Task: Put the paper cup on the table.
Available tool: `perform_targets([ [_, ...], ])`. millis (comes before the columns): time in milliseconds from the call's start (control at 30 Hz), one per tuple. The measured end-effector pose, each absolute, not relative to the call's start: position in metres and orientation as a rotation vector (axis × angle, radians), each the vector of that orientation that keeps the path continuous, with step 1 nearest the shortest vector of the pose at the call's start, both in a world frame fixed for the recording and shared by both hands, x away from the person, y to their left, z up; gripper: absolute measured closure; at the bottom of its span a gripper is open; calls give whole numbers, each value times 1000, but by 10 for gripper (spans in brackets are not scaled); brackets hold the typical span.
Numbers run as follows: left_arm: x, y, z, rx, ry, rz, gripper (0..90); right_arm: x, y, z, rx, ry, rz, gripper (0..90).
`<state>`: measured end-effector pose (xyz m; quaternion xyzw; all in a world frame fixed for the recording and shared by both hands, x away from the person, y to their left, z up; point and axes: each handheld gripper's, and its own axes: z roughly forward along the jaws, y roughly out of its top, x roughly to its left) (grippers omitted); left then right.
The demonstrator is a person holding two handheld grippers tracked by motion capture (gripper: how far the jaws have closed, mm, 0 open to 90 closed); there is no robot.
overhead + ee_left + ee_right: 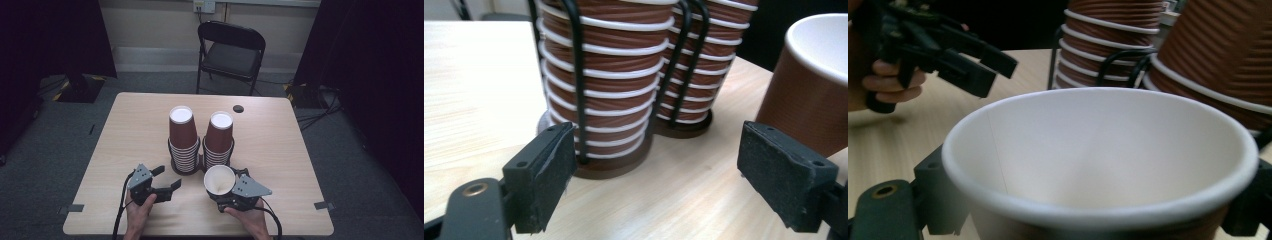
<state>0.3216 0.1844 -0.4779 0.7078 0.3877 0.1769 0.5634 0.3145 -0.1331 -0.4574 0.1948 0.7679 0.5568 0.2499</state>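
My right gripper (226, 192) has a single paper cup (219, 180) clamped between its jaws, mouth tipped up toward me, white inside showing. The cup sits just in front of the right-hand stack of cups (218, 140), nearly touching its wire holder. To do this step well, I judge I should keep the squeeze light enough not to crush the thin wall, and move the cup clear of the stack before turning it, since the rim could snag the wire.

My left gripper (161, 184) holds nothing; its jaws stand wide apart, aimed at the foot of the left-hand stack (182, 140), with the pads (546, 175) just short of the holder's base. My left hand (137, 210) rests low at the table's (280, 150) near edge, wrist roughly level; my right hand (247, 216) sits likewise, gripper angled toward the stacks.
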Motion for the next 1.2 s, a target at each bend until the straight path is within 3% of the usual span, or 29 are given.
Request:
perform_targets([
  [567, 305, 185, -491, 1669, 893, 547, 157, 337, -179, -439, 768, 1903, 1563, 108],
  [1200, 301, 177, -494, 1662, 871, 600, 159, 380, -209, -432, 946, 1753, 1573, 108],
])
